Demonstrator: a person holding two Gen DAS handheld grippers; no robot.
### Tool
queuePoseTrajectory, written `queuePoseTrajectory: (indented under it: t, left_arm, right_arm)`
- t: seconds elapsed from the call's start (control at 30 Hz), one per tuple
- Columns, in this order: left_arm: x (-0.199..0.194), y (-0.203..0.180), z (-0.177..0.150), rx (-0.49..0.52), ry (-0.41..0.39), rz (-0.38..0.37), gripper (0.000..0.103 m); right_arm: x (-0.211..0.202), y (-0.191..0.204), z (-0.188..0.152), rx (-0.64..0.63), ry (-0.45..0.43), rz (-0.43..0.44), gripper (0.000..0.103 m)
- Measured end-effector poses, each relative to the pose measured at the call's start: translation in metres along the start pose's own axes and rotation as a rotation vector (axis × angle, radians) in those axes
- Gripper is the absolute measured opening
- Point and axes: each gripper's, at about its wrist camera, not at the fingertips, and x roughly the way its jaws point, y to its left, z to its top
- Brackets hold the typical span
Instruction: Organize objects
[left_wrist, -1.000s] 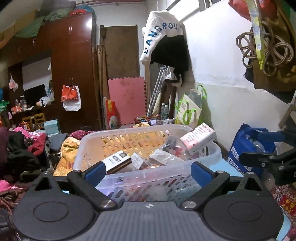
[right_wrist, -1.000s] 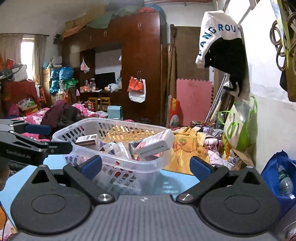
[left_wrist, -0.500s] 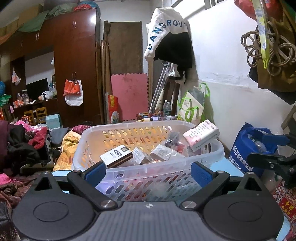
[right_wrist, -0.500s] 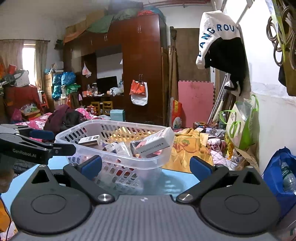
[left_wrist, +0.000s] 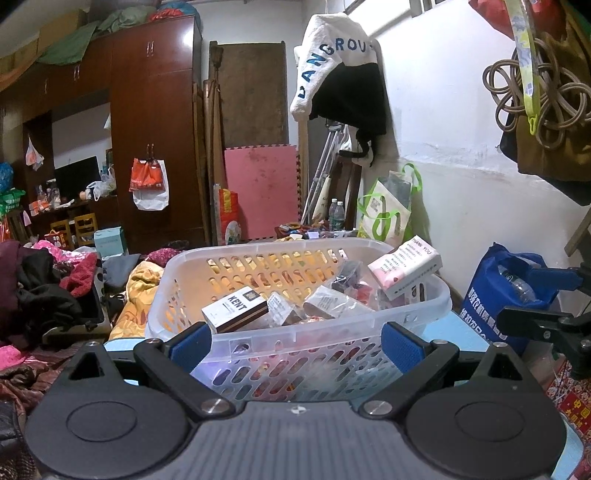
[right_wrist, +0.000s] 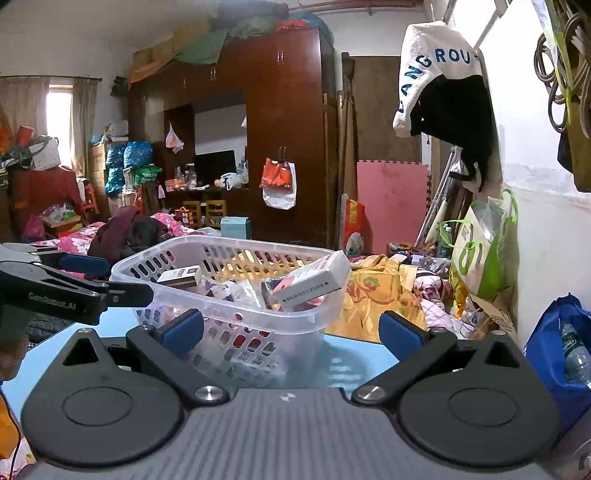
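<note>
I see my left gripper (left_wrist: 295, 338) with its 2 blue fingers (left_wrist: 190, 341) spread wide and holding nothing; the same for my right gripper (right_wrist: 291, 328), wide apart and empty. At 12 o'clock of the left gripper, very near, stands the white perforated basket (left_wrist: 295, 334) on the light blue table (left_wrist: 458, 332). Inside it I see a KENT box (left_wrist: 234, 308) at 11 o'clock, a pink and white box (left_wrist: 406, 266) leaning on the rim at 1 o'clock, and small packets between them. From the right wrist view the basket (right_wrist: 221, 306) is at 11 o'clock, and the left gripper (right_wrist: 79, 284) shows at 9 o'clock, just beside the basket. A blue bag (left_wrist: 513, 291) is at 3 o'clock, near the white wall.
</note>
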Motion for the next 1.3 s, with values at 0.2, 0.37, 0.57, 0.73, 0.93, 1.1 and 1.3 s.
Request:
queuePoseTrajectory:
  t: [0.2, 0.37, 0.57, 0.73, 0.93, 1.1, 1.3]
  left_arm:
    - [0.0009, -0.0005, -0.0013, 0.002, 0.009, 0.000, 0.100]
    - [0.0014, -0.0008, -0.0017, 0.006, 0.010, 0.009, 0.100]
    - [0.0017, -0.0020, -0.0021, 0.007, 0.011, 0.011, 0.100]
    - [0.0028, -0.0018, -0.0021, -0.001, 0.016, 0.013, 0.100]
    - [0.0040, -0.0012, -0.0020, -0.003, 0.020, 0.016, 0.100]
    - [0.0051, -0.0009, -0.0010, -0.002, 0.020, 0.015, 0.100]
    - [0.0057, -0.0006, -0.0017, -0.002, 0.022, 0.015, 0.100]
  right_arm:
    - [-0.0014, -0.0003, 0.0002, -0.007, -0.004, 0.007, 0.103]
    - [-0.0016, 0.0010, 0.0000, -0.008, -0.004, 0.006, 0.103]
    - [-0.0032, 0.0012, -0.0002, -0.003, -0.002, 0.002, 0.103]
    - [-0.0038, 0.0008, 0.0000, -0.002, -0.001, 0.000, 0.103]
    - [-0.0040, 0.0007, 0.0000, -0.002, -0.001, 0.000, 0.103]
    - [-0.0039, 0.0008, -0.0001, -0.002, -0.001, 0.001, 0.103]
    - [-0.0031, -0.0009, -0.0011, -0.002, 0.003, 0.001, 0.103]
